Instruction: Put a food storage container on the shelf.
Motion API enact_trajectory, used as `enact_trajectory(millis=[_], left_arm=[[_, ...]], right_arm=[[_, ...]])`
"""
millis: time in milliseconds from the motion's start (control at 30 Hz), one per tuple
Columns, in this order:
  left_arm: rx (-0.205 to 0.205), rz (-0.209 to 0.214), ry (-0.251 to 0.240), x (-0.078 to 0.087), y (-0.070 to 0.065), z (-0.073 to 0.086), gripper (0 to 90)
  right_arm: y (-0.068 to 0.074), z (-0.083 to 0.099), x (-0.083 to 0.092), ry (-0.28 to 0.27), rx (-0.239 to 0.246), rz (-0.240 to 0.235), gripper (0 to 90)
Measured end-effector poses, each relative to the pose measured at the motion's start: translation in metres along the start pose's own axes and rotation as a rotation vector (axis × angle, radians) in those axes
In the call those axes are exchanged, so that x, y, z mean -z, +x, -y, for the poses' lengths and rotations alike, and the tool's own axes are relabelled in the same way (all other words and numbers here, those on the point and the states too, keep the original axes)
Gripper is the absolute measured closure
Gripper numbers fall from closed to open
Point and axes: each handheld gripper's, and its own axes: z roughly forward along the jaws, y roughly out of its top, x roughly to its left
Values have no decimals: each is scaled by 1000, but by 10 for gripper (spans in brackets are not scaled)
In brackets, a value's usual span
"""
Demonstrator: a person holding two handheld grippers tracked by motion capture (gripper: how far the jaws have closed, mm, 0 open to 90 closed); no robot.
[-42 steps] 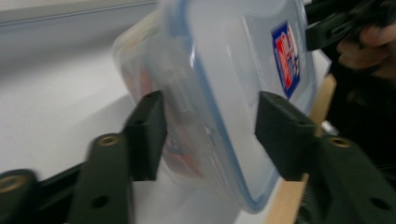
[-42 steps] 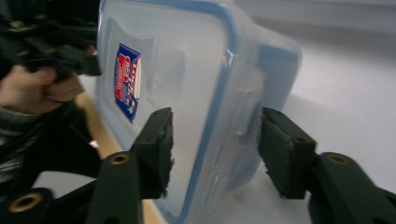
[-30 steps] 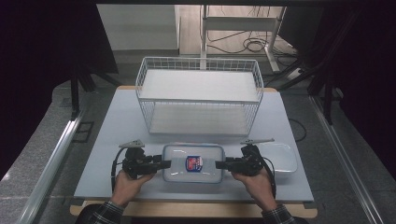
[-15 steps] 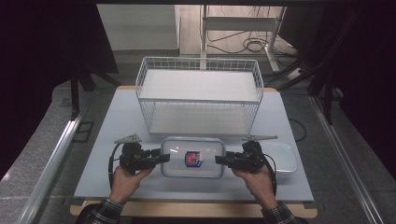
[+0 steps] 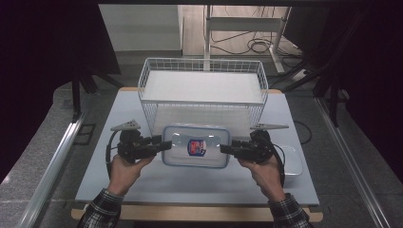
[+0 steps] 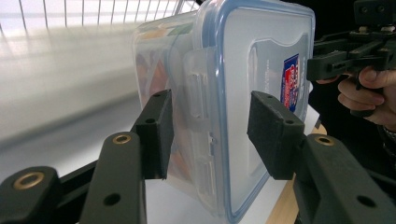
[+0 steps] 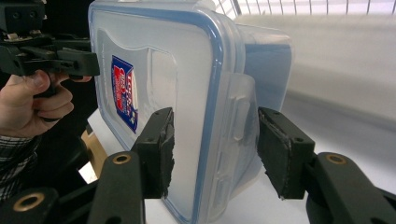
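You have the left gripper (image 5: 164,145) and right gripper (image 5: 226,149) clamped on opposite ends of the box (image 5: 197,146), keeping it level in front of the wire basket (image 5: 202,92)

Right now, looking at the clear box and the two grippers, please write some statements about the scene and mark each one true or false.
1. The clear lidded box is held at both short ends, by the left gripper and the right gripper. True.
2. The box sits inside the wire basket. False: it is in front of the basket, on the person's side.
3. The box lid carries a red and blue label. True.
4. The lid is off the box. False: the lid is on, with its blue seal around the rim.
5. A second lid lies on the table by the right hand. True.
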Motion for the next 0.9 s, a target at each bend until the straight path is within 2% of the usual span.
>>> enact_trajectory(millis=[200, 267, 300, 533, 633, 733, 767, 900], left_arm=[[-4, 6, -28, 3, 0, -25, 518], [-5, 6, -32, 3, 0, -28, 518], [-5, 7, -42, 4, 0, -36, 519], [0, 13, -58, 5, 2, -55, 519], [-2, 16, -79, 8, 3, -70, 520], [-7, 14, -85, 10, 2, -77, 520], [-8, 13, -94, 11, 2, -81, 520], [-4, 11, -122, 14, 4, -95, 520]], right_arm=[[4, -24, 7, -30, 25, 13, 478], [4, -27, 8, -34, 26, 12, 478], [4, -32, 10, -40, 26, 10, 479], [4, -52, 13, -54, 31, 14, 479], [7, -66, 17, -69, 43, 20, 479], [8, -73, 18, -75, 47, 20, 479], [9, -81, 19, -81, 54, 20, 479], [10, -95, 20, -85, 71, 22, 479]])
